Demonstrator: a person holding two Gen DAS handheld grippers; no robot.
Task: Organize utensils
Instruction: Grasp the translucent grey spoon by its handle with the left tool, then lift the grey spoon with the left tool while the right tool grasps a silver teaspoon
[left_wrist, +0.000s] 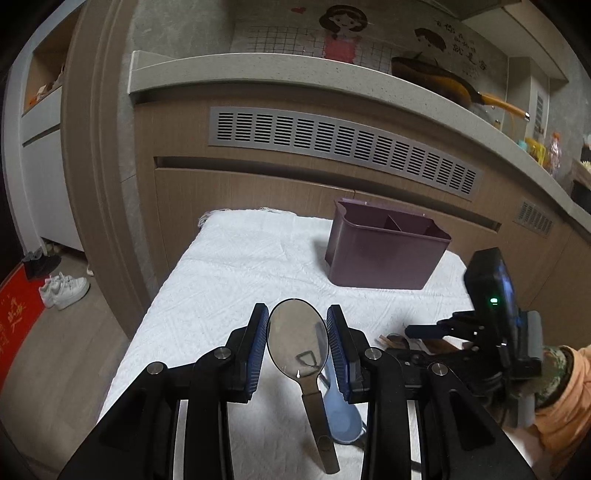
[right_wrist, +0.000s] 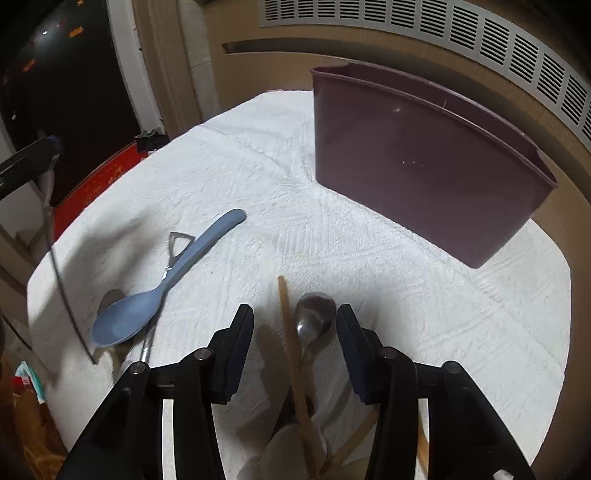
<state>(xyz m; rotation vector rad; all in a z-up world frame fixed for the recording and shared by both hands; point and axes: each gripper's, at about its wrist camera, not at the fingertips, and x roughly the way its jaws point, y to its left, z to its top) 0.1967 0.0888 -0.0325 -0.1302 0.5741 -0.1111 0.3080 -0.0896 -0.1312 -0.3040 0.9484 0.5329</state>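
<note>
Left wrist view: the left gripper (left_wrist: 297, 345) pinches a metal spoon (left_wrist: 300, 341) by the bowl, both blue pads against the bowl's sides, handle hanging down toward the camera. The spoon is lifted above the white cloth (left_wrist: 236, 273) covering the tabletop. A blue spoon (left_wrist: 341, 417) lies on the cloth below it. A purple bin (left_wrist: 384, 251), with dividers inside, stands upright near the far right corner of the tabletop. The right gripper (left_wrist: 424, 330), carried by a gloved hand (left_wrist: 554, 373), sits at the right edge over wooden utensils.

Right wrist view: the right gripper (right_wrist: 295, 339) has its fingers spread; nothing is pinched. Between them on the cloth (right_wrist: 236, 177) lie a dark metal spoon (right_wrist: 314, 321) and a wooden stick (right_wrist: 291, 343); neither touches the pads. The blue spoon (right_wrist: 147, 306) lies toward the left edge, resting over a metal utensil with a looped handle (right_wrist: 177, 247). The bin (right_wrist: 424, 162) stands beyond, toward the far right corner
</note>
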